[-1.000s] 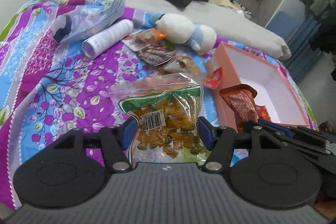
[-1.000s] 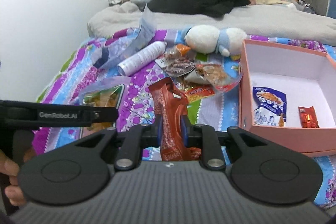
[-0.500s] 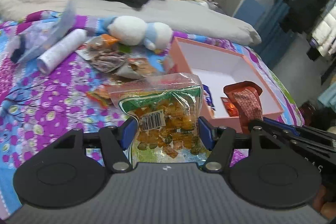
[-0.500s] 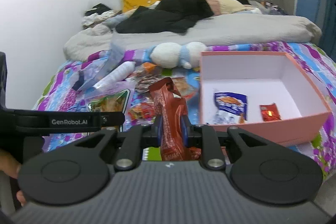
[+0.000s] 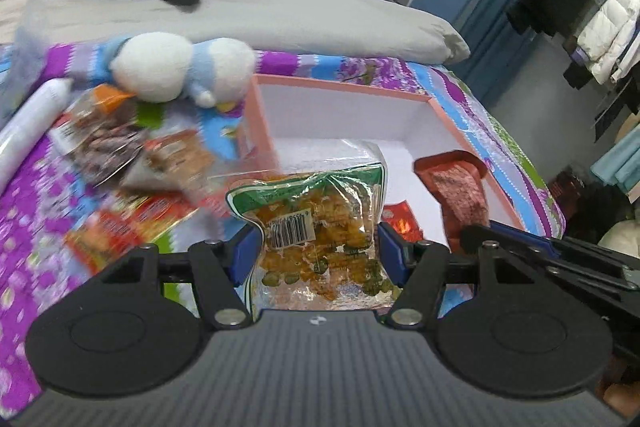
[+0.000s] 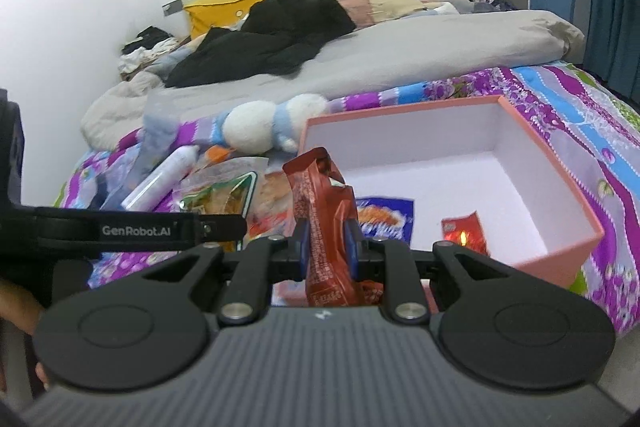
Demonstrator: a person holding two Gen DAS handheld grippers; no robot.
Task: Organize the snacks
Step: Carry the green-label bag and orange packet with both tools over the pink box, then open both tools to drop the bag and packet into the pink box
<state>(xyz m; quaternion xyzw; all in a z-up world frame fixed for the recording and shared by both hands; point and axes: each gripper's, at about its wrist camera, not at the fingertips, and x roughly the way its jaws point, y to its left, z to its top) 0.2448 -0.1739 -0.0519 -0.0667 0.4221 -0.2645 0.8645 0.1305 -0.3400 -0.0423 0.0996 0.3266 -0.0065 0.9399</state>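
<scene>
My left gripper (image 5: 318, 251) is shut on a clear bag of yellow-green candies (image 5: 316, 223), held upright over the near left part of the pink box (image 5: 344, 85). My right gripper (image 6: 327, 247) is shut on a crumpled red-brown snack packet (image 6: 324, 223), held upright at the box's near left corner. The pink box (image 6: 560, 183) has a white inside holding a blue snack bag (image 6: 384, 217) and a small red packet (image 6: 464, 231). The red-brown packet (image 5: 460, 187) and right gripper also show at the right of the left wrist view.
Loose snack packets (image 5: 132, 155), a white tube (image 5: 28, 123) and a white-and-blue plush toy (image 5: 176, 67) lie on the flowered bedspread left of the box. A grey duvet (image 6: 400, 59) with dark clothes lies behind. Hanging clothes (image 5: 600, 7) stand off the bed's right side.
Both grippers have swung right with their packets, from over the bedspread to the pink box. The box now fills the middle of both views. Both grips are unchanged.
</scene>
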